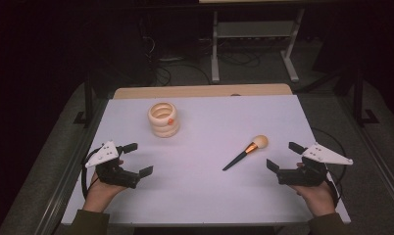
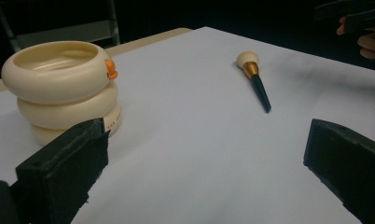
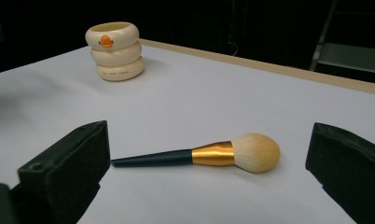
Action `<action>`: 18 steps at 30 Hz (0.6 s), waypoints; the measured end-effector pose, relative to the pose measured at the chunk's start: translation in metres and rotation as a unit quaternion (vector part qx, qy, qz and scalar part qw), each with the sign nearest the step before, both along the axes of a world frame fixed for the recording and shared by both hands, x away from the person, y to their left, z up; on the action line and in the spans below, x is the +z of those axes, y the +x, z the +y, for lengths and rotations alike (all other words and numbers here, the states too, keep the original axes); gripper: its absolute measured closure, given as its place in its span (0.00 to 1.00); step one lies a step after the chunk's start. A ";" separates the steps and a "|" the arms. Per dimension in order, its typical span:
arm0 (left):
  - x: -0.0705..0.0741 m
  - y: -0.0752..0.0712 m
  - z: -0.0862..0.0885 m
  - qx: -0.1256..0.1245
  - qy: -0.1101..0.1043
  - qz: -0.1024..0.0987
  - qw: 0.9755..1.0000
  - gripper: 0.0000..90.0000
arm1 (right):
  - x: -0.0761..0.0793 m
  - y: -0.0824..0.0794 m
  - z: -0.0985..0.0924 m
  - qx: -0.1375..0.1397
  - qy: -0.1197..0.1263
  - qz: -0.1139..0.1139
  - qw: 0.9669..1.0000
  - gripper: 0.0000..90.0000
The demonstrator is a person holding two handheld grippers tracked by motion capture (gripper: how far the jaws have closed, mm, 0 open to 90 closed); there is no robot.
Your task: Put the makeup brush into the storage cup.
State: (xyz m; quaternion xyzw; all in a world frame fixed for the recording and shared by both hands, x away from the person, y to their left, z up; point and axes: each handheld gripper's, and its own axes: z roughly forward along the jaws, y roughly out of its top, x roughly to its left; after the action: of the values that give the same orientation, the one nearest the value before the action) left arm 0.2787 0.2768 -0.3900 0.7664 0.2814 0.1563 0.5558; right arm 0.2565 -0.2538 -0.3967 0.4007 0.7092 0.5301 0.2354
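Note:
A cream ringed cup [image 1: 163,119] with an orange beak stands upright at the table's back left; it also shows in the left gripper view [image 2: 62,88] and the right gripper view [image 3: 114,50]. A makeup brush [image 1: 247,151] with a dark handle, gold collar and pale head lies flat right of centre [image 2: 254,78] [image 3: 202,155]. My left gripper [image 1: 138,159] rests near the front left, open and holding nothing. My right gripper [image 1: 284,155] sits at the front right, open, with the brush lying just beyond its jaws.
The white table [image 1: 200,196] has a wooden strip [image 1: 200,91] along its far edge. Beyond it stand a metal frame [image 1: 254,44] and cables on a dark floor. A person's hands hold both grippers near the front edge.

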 end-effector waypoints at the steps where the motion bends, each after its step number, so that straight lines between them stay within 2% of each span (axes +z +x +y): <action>1: 0.000 0.000 0.000 0.000 0.000 0.000 1.000 0.00 | 0.000 0.000 0.000 0.000 0.000 -0.001 1.000 0.00; 9: 0.004 0.002 0.001 -0.001 -0.006 0.002 1.000 0.00 | 0.000 0.003 -0.001 0.002 0.006 0.008 1.000 0.00; 11: 0.004 0.002 0.001 -0.005 -0.001 0.000 1.000 0.00 | 0.000 0.004 -0.001 0.003 0.008 0.010 1.000 0.00; 18: 0.004 0.000 0.003 -0.006 -0.008 -0.002 1.000 0.00 | 0.002 0.005 0.002 0.010 0.000 0.007 1.000 0.00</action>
State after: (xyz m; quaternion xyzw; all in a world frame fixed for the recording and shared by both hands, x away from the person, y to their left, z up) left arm 0.2787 0.2795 -0.3857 0.7637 0.2770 0.1519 0.5630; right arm 0.2613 -0.2518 -0.3944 0.3974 0.7148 0.5296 0.2251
